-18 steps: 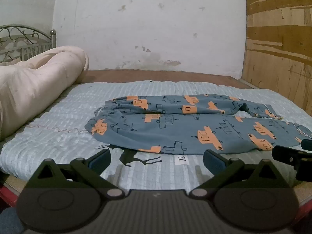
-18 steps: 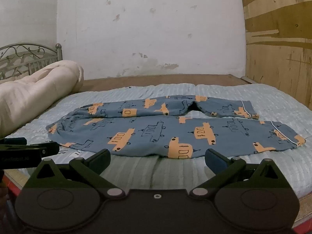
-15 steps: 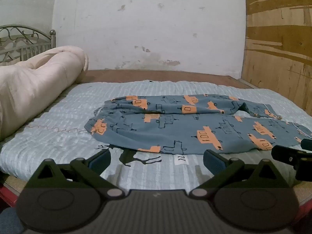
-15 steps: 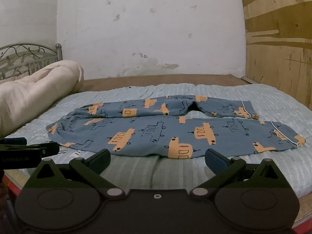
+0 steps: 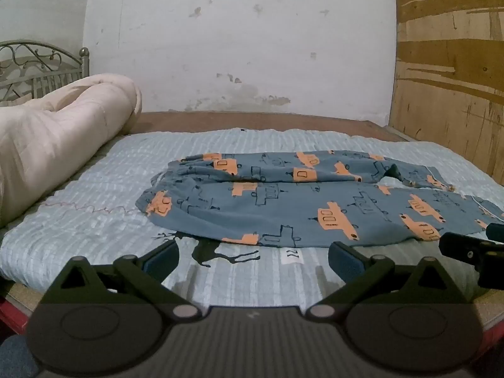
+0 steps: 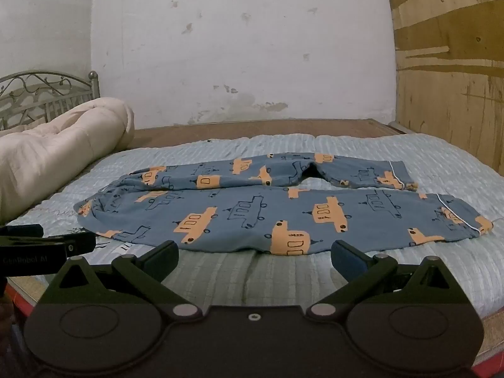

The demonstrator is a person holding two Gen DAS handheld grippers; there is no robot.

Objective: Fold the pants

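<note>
Bed (image 5: 94,220), one, covered by a pale blue ribbed quilt, wooden platform edge showing at the far side, set against a stained white wall (image 5: 239,47) with plywood panelling (image 5: 450,78) to the right. Rolled cream duvet (image 5: 53,138), one, lying along the left side of the bed before a wrought metal headboard (image 5: 34,66). Pants (image 6: 283,214), one pair, blue-grey with orange and outlined vehicle print, spread flat across the middle of the quilt, waistband to the left, two legs running right, the far leg kinked near the knee, cuffs piped in white. Left gripper (image 5: 252,258), black frame with blue pads, jaws at full spread and empty, hovering over the near edge of the bed; the pants lie just beyond its fingertips, waistband end ahead and slightly left, not touching. Right gripper (image 6: 253,255), same make, jaws likewise spread wide with nothing between them, poised short of the near leg's lower hem, apart from the cloth. Each gripper shows at the margin of the other's view. Small white label (image 5: 291,255), one, on the quilt just in front of the pants, beside a dark deer print (image 5: 220,252).
</note>
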